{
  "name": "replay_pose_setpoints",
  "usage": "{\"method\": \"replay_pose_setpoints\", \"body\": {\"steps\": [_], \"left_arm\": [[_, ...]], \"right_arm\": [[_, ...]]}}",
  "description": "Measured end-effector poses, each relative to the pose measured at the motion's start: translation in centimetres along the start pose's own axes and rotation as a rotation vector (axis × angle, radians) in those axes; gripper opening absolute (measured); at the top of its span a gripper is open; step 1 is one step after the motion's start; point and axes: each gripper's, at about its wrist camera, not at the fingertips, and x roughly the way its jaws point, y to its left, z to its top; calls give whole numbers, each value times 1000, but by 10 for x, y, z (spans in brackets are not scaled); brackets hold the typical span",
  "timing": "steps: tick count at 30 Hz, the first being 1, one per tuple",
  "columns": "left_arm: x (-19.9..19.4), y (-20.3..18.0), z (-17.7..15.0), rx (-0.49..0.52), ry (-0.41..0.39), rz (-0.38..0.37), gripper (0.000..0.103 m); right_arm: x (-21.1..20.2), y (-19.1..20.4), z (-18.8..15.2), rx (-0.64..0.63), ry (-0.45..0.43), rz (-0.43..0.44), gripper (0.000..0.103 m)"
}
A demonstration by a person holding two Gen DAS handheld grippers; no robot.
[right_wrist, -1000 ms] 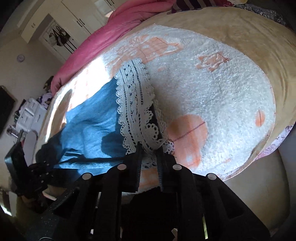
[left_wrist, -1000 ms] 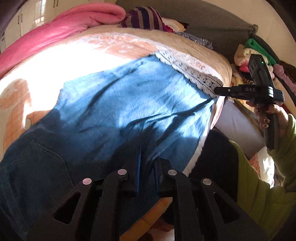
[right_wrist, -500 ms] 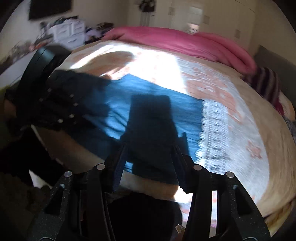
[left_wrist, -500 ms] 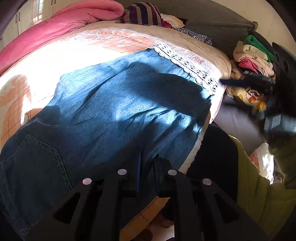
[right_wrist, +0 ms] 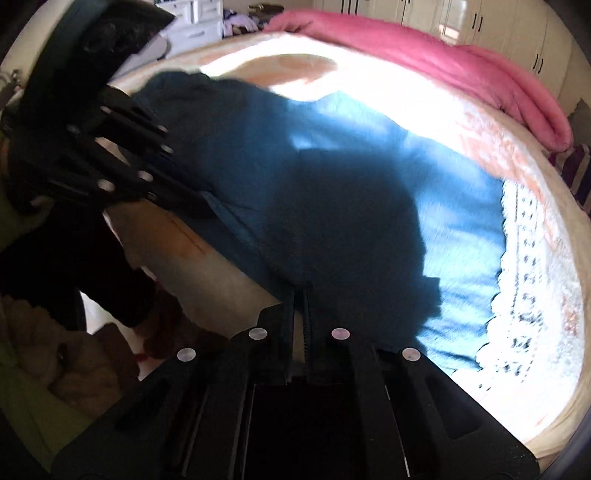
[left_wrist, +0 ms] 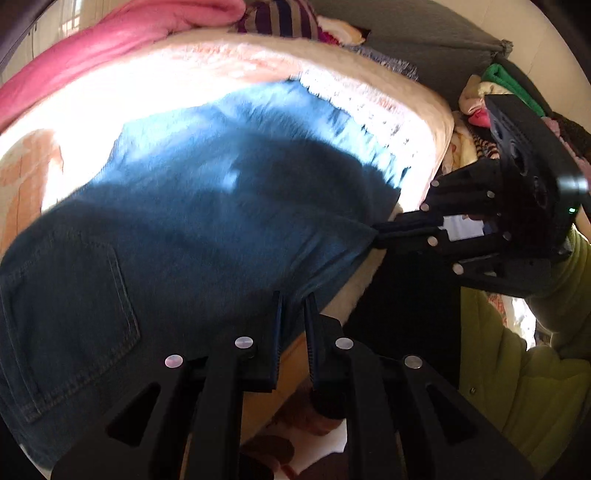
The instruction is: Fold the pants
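Blue denim pants point(left_wrist: 207, 229) with a white lace hem point(right_wrist: 524, 266) lie spread across the bed, a back pocket point(left_wrist: 74, 302) at the left. My left gripper point(left_wrist: 293, 299) is shut on the pants' near edge. My right gripper point(right_wrist: 299, 295) is shut on the same near edge further toward the hem; it shows in the left wrist view point(left_wrist: 376, 236) pinching the cloth. The left gripper shows in the right wrist view point(right_wrist: 207, 212) on the pants' edge.
A peach and white fleece blanket point(right_wrist: 546, 332) covers the bed. A pink quilt point(right_wrist: 424, 55) lies along the far side. Striped cloth point(left_wrist: 280, 18) and piled clothes point(left_wrist: 491, 85) sit by the grey headboard point(left_wrist: 424, 37). White cupboards point(right_wrist: 498, 22) stand behind.
My right gripper left the lace hem, swung around while open, came to the pants' near edge and shut on it. The left gripper kept its hold.
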Motion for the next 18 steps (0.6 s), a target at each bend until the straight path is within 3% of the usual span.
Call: {"method": "replay_pose_setpoints", "body": {"steps": [3,5,6,8,10,13,16,18], "left_arm": [[-2,3,-1,-6,9,-5,11],[-15,6,2,-21,-22,-36,16],[-25,9,5,-33,-50,-50,20],[-44,18,16,-65,-111,-57,45],[-59,30,35,-104,-171,-42,54],[-66,48,69,-118,-201,61,54],[-58,78,101,-214,-213,47,72],[-43,101,119,-291,-210,19,72]], "right_arm": [[2,-6,-1,40,4,48,7],[-11,-14,-2,70,-6,96,34],[-19,-20,-3,87,-30,100,38],[-42,-45,-5,160,-100,99,40],[-61,-83,-3,265,-171,56,41],[-76,-145,5,430,-227,-56,42],[-69,-202,14,578,-242,-64,44],[-57,-232,21,630,-231,-43,44]]}}
